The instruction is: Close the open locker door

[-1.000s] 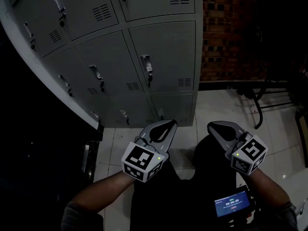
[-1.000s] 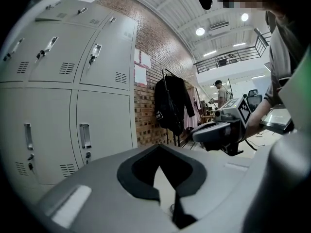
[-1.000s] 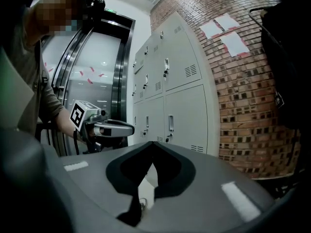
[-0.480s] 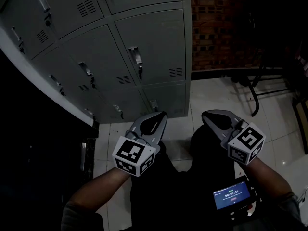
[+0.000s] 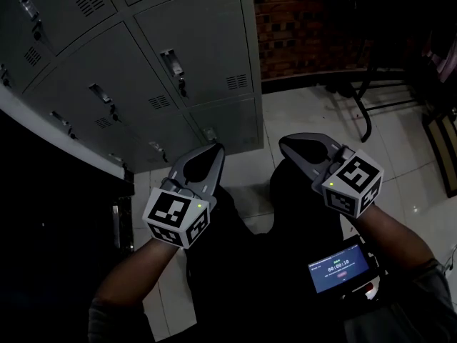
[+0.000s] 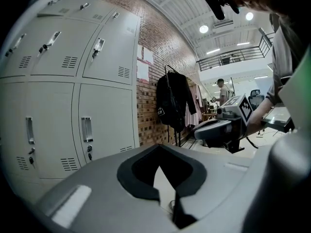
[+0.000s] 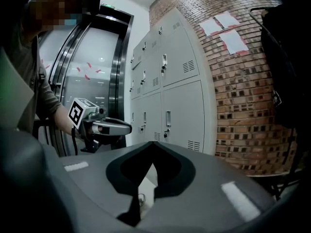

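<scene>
Lockers [image 5: 71,70] ahead, doors [image 5: 203,48] apparently all flush (dim light). Left gripper [image 5: 213,151], right gripper [image 5: 287,143]: jaws pressed together, holding nothing.

The lockers [image 5: 193,41] are plain pale grey with darker slotted vents. Beside them the wall [image 5: 307,13] is red-brown brick with pale mortar lines, and the two papers [image 7: 224,27] on it are white. The floor [image 5: 314,113] is white tile with dark grout. The left gripper [image 5: 213,150] and right gripper [image 5: 285,143] are grey with black linings. Their cubes [image 5: 175,216] show black square patterns on white, each with a green dot. The coat [image 6: 172,101] is black, and the screen [image 5: 338,268] glows blue.
</scene>
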